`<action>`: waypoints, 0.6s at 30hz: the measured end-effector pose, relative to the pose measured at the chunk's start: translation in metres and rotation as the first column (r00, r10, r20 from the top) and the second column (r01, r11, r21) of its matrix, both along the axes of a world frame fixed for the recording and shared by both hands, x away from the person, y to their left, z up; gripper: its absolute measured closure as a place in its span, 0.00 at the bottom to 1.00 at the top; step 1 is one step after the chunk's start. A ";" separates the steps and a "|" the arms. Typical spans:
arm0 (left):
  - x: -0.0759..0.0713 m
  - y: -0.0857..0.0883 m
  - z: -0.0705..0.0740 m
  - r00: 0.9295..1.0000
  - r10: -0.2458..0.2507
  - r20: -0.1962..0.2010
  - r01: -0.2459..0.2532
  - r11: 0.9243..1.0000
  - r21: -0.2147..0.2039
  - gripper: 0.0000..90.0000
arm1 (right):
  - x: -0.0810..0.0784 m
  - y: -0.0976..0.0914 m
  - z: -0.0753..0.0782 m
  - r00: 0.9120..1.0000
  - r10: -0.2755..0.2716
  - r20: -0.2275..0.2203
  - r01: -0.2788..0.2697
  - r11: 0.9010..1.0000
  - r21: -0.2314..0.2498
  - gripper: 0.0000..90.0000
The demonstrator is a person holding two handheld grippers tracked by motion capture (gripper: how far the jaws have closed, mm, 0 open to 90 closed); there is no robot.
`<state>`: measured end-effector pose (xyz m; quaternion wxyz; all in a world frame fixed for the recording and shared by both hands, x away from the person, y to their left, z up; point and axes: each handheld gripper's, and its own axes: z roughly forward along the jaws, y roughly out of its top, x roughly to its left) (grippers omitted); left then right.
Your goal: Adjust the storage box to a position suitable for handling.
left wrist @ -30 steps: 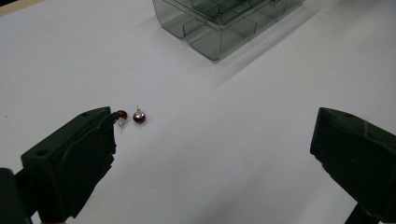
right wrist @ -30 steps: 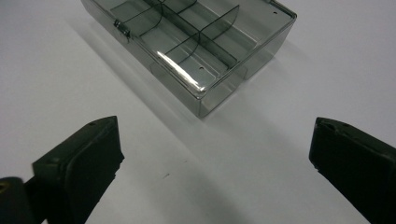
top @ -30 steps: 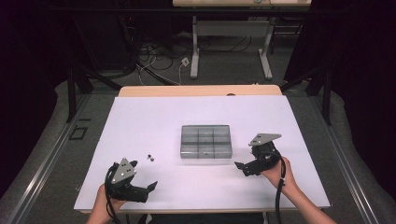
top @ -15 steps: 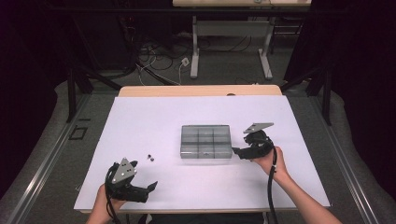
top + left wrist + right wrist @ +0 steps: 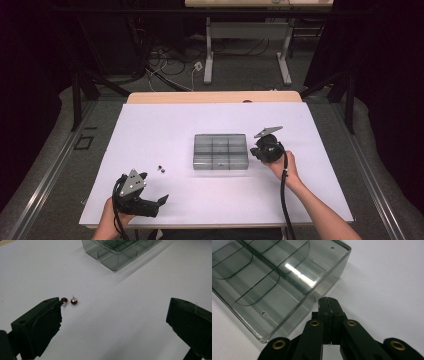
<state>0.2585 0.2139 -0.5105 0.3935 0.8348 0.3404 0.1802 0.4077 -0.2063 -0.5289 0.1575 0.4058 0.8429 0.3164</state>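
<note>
Right gripper (image 5: 329, 302): I have its jaws just closed, pressed together, empty | tips touching the near side wall of the box (image 5: 294, 290) | left gripper (image 5: 112, 322) wide open near two beads (image 5: 70, 300).

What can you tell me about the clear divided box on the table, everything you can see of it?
The compartment box is a shallow rectangular tray of smoky transparent plastic, split by thin walls into six cells, some with curved dividers. It has no lid on and looks empty. It lies flat near the middle of the white table. The right gripper, jaws shut with nothing between them, sits right at its side wall; actual contact is unclear.
</note>
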 end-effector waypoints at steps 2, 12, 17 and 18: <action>0.000 -0.001 0.000 1.000 -0.001 0.002 0.001 1.000 -0.004 0.00 | 0.000 0.001 -0.001 1.000 0.000 -0.010 0.000 1.000 0.008 1.00; 0.000 0.000 0.000 1.000 -0.002 -0.004 0.002 1.000 0.003 0.00 | -0.002 0.009 -0.007 1.000 0.006 -0.006 -0.006 1.000 -0.012 1.00; -0.001 -0.001 -0.001 1.000 0.002 -0.001 -0.002 1.000 -0.004 0.00 | -0.002 0.010 -0.007 0.999 0.003 -0.051 -0.005 0.999 -0.043 1.00; -0.001 -0.002 -0.001 1.000 0.003 -0.001 -0.003 1.000 -0.003 0.00 | -0.002 0.010 -0.008 0.999 0.000 -0.051 -0.003 0.999 -0.044 1.00</action>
